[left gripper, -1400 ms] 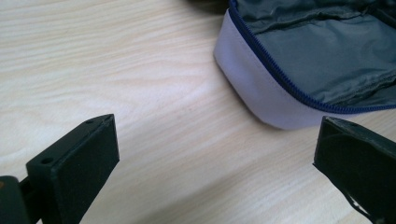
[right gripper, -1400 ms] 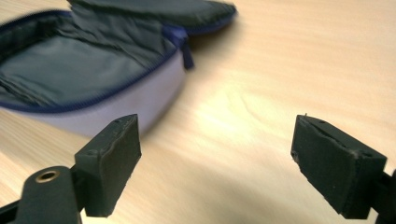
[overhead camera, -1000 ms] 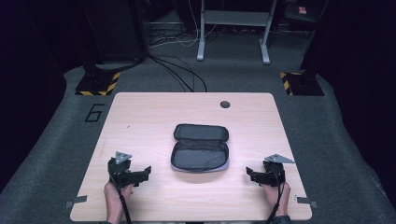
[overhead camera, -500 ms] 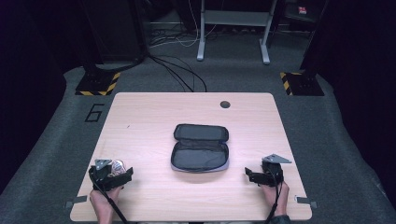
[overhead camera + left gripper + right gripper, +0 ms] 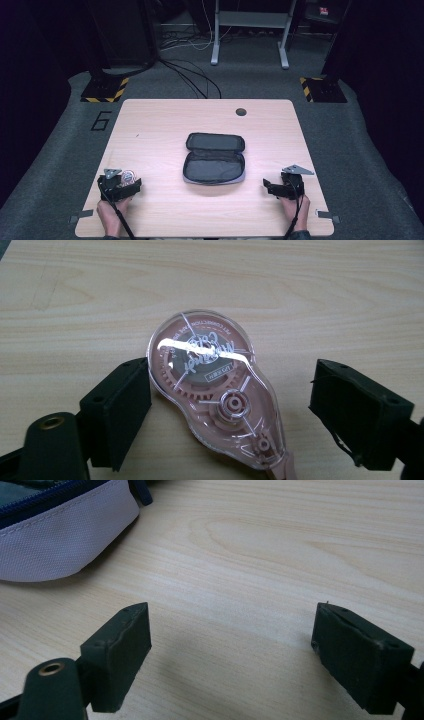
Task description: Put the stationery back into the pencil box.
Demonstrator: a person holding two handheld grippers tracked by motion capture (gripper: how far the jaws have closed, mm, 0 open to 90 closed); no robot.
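Pale wood tabletop [image 5: 165, 125] — the left gripper [image 5: 230, 405] has been lowered over a pink correction-tape dispenser [image 5: 215, 390], jaws just closing but not yet pinching. Grasp seems imminent; the right gripper [image 5: 230, 645] is spread, beside the open pouch [image 5: 215, 160].

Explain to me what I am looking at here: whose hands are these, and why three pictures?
A person sits at a wooden table, holding hand tongs in each hand: left tongs, right tongs. One camera looks down from above; the other two ride on the tongs and look along their black jaws. An open zip pouch lies mid-table. A pink correction tape roller lies flat between the left tongs' jaws, which have just been closing; one jaw is at its edge, the other stands apart, so it is not gripped. The right tongs are open, with nothing between their jaws.
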